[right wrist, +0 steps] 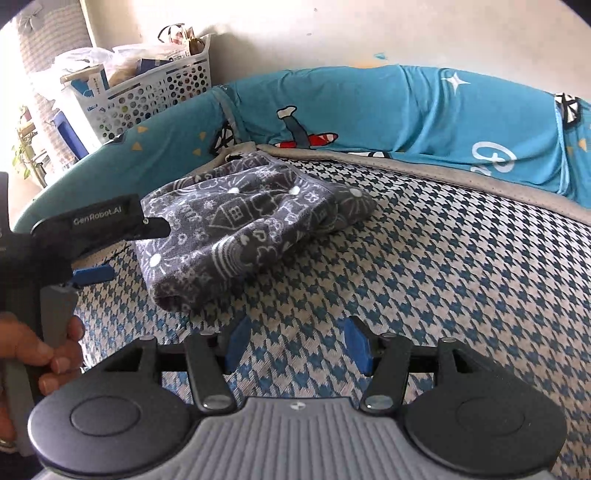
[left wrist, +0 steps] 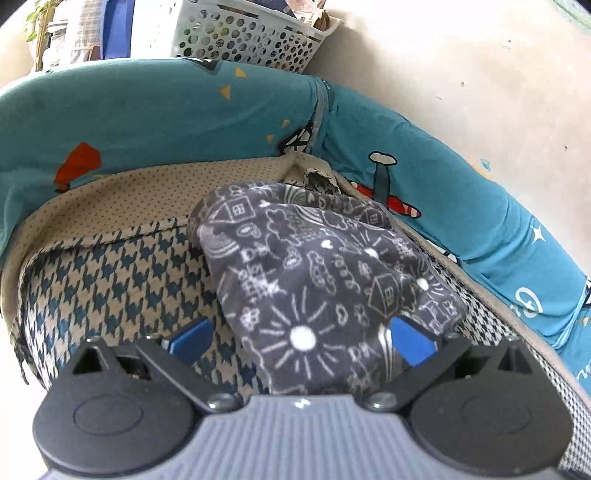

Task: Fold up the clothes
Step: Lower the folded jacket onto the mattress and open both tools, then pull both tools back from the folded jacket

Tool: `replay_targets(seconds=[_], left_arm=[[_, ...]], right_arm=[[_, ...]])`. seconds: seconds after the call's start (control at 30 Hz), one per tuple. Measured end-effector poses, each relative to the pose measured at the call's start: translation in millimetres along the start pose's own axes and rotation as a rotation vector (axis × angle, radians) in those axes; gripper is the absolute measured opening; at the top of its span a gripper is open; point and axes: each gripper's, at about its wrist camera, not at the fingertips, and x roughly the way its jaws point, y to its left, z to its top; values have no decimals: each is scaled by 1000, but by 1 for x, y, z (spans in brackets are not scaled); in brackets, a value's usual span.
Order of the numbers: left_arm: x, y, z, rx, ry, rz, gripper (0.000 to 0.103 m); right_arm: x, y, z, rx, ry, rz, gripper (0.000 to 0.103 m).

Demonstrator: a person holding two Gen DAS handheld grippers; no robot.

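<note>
While the dark grey garment (right wrist: pixel 243 236), printed with white houses, suns and flowers, lies folded into a thick bundle on the houndstooth mattress (right wrist: pixel 424 266), it is seen in the left centre of the right wrist view, close to the corner where the teal bumper cushions (right wrist: pixel 424 110) meet. In the left wrist view the same garment fills the middle of the frame, running from that corner down toward the lower centre.

The left claw (left wrist: pixel 301 339) is seen spread wide, its blue pads (left wrist: pixel 412 341) set at either side of the garment's near end; the cloth is draped over the right-hand pad and lies between the fingers, but no pinch on it can be made out. In the right wrist view the left claw (right wrist: pixel 110 254) appears at the left edge, its black upper finger reaching over the garment's edge and its blue finger lower down beside the fold. The handle is gripped by a person's hand (right wrist: pixel 40 354) at the lower left of that frame.

The right claw (right wrist: pixel 295 345) is shown at the lower centre of its own view, its jaws parted with nothing between them but bare mattress; the garment lies up and to the left of it, clear of both pads.

A white perforated laundry basket (right wrist: pixel 155 92) filled with bags and boxes is seen beyond the cushion at the upper left, against a pale wall (right wrist: pixel 369 33).
</note>
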Motion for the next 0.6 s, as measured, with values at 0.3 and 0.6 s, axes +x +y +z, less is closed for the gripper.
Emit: replay_targets(seconds=[0.3,0.6], left_arm=[[-12,0,-10,-28,13,-29,103],[-11,-13,-17,13,25,-18,103]], right_arm=[[-28,6,-4,-39,6,-38,55],[-38,10,-4,-113,30,9,56]])
